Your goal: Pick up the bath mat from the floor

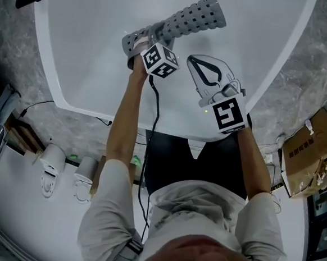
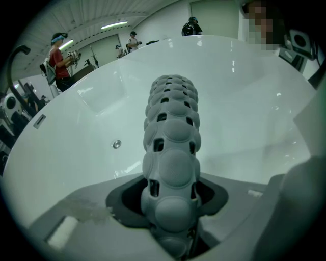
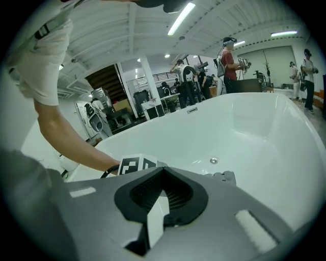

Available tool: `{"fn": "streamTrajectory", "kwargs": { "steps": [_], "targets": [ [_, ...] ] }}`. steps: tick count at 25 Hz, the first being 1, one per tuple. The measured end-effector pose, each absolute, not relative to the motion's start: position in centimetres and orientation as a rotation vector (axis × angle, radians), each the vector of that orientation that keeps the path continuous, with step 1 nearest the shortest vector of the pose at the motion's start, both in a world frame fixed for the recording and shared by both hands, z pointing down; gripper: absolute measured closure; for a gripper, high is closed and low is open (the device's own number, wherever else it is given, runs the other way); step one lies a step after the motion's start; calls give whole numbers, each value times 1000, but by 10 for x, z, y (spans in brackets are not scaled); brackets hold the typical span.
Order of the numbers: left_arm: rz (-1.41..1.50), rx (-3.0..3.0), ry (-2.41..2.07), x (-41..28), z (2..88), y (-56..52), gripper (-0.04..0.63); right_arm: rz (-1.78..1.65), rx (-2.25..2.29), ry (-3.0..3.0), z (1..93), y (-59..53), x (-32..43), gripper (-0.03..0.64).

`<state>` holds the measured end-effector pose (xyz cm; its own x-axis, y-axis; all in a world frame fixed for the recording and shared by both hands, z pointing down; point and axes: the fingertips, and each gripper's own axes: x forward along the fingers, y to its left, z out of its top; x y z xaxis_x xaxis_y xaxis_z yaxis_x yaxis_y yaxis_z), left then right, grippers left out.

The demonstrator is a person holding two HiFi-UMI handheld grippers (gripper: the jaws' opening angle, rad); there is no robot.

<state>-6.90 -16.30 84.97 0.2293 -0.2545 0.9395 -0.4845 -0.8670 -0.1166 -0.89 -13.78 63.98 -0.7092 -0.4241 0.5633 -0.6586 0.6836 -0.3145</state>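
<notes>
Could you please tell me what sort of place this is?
Probably a large work hall rather than a home bathroom: the white bathtub stands in the open, strip lights run along a high ceiling, and several people stand behind it.

Left tool (image 1: pixel 135 45) holds the bath mat (image 1: pixel 189 19) over the bathtub (image 1: pixel 90 65).

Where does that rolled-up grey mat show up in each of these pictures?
Head view: the bath mat is at top centre, slanting up-right from the left gripper.
Left gripper view: dead centre, clamped between the jaws.
Right gripper view: not clearly in it.
Shared landmark: the white bathtub.
</notes>
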Motion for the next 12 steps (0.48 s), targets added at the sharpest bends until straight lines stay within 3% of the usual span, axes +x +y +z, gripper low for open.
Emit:
{"fn": "streamTrajectory", "kwargs": {
  "steps": [12],
  "targets": [
    [1566,2306,-860,-73,771,-153,388,640,861,-2459,590,-122,-15,615]
  ]
}}
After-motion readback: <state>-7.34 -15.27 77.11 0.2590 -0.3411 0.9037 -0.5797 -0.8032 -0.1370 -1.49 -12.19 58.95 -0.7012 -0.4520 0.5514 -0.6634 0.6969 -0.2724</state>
